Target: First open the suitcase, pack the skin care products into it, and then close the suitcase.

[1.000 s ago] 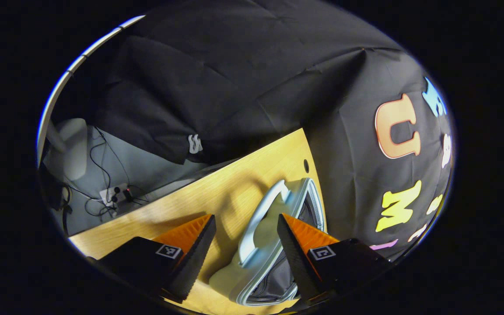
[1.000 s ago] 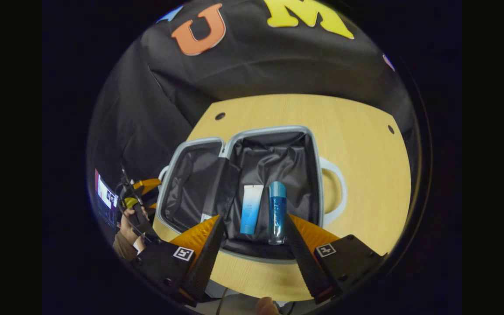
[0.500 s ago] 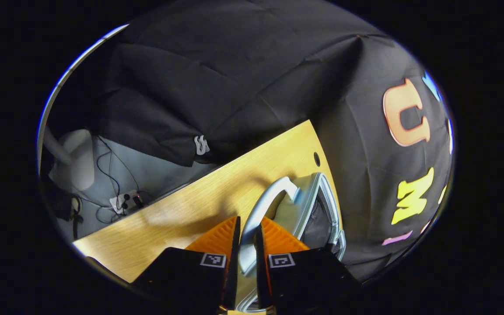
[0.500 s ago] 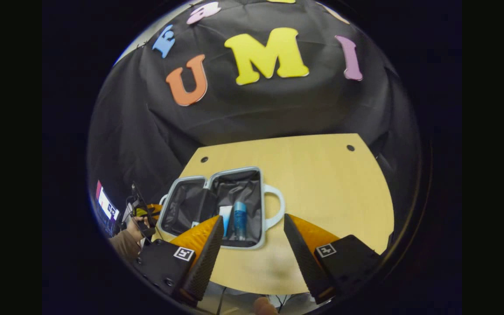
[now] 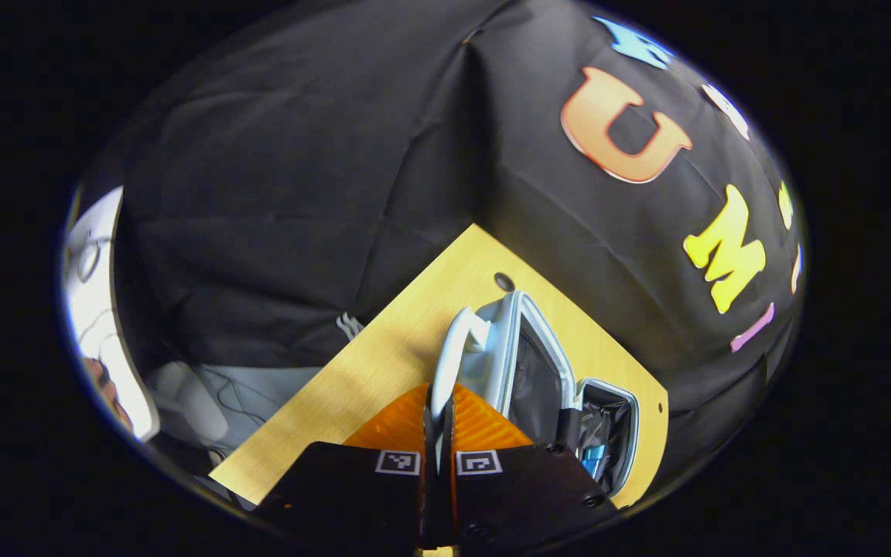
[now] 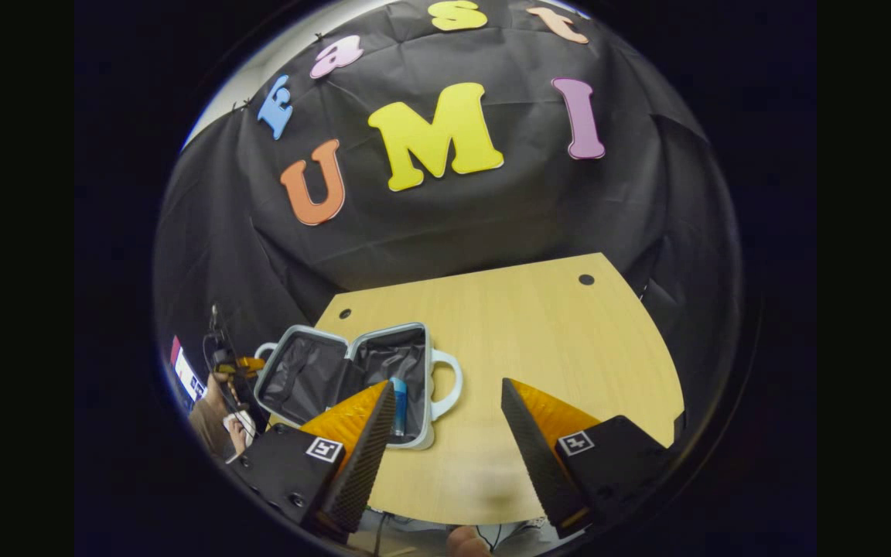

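The left gripper (image 5: 438, 433) pinches the pale-grey hard-shell suitcase's (image 6: 353, 371) lid handle (image 5: 449, 348) near the wooden table's (image 6: 538, 340) left edge; swing the lid steadily over. The right gripper (image 6: 445, 422) hangs spread.

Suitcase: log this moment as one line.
suitcase: open on table | left gripper: shut on lid handle | right gripper: open, above table | blue bottle: inside

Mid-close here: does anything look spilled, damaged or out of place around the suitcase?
Nothing stands out. The suitcase lies open on the table, its lid half raised by the left gripper shut on the lid handle. A blue bottle lies inside. The right gripper is open, off to the side.
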Available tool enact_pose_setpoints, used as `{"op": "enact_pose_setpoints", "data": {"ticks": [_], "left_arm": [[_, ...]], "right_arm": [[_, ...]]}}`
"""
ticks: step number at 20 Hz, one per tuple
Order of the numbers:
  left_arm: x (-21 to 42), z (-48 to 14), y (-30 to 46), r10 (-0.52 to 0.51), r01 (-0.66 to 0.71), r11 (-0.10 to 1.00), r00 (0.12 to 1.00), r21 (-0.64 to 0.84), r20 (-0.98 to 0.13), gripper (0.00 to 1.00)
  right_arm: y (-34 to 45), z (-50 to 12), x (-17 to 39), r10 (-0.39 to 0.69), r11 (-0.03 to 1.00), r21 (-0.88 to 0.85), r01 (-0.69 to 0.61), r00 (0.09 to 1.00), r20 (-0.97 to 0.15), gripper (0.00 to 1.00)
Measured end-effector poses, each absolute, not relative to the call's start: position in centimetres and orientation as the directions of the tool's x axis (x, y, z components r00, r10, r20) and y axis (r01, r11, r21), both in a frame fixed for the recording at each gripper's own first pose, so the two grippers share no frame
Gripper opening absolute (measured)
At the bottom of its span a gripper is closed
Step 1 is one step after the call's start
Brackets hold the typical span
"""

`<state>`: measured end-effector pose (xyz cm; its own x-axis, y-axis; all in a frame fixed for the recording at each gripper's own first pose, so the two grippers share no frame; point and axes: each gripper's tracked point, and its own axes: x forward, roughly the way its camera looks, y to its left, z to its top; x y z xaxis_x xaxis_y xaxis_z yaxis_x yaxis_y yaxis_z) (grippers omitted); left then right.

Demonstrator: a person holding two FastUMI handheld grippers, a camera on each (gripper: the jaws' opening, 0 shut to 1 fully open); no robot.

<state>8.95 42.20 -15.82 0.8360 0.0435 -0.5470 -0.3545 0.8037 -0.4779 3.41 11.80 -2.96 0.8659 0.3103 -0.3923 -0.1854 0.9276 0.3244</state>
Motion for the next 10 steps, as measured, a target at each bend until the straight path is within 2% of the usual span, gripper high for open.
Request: {"op": "enact_pose_setpoints", "data": {"ticks": [1,3,5,6,7,10], "left_arm": [[9.1,-13.9,41.4,0.06,-0.347,0.822,0.841,-0.452,-0.538,0.03],[9.5,-10.4,39.4,0.087,-0.331,0.858,0.847,-0.393,-0.524,0.03],[9.5,-7.1,36.2,0.096,-0.279,0.908,0.866,-0.314,-0.491,0.03],[9.7,-5.3,34.1,0.09,-0.24,0.93,0.882,-0.278,-0.462,0.03],[9.9,-3.7,32.2,0.086,-0.212,0.947,0.892,-0.241,-0.444,0.03],[10.0,-0.6,25.5,0.085,-0.174,0.969,0.903,-0.177,-0.422,0.03]], "right_arm": [[11.4,-2.8,3.3,0.323,0.924,0.325,-0.2,0.865,-0.385,0.82],[10.2,-2.5,3.0,0.335,0.917,0.339,-0.208,0.864,-0.376,0.78],[8.7,-2.2,2.9,0.34,0.91,0.358,-0.209,0.869,-0.359,0.82],[8.0,-2.4,2.8,0.347,0.908,0.359,-0.216,0.868,-0.356,0.77],[7.2,-2.7,2.8,0.353,0.907,0.357,-0.222,0.863,-0.361,0.82],[4.8,-3.3,3.1,0.36,0.901,0.372,-0.223,0.863,-0.355,0.77]]}}
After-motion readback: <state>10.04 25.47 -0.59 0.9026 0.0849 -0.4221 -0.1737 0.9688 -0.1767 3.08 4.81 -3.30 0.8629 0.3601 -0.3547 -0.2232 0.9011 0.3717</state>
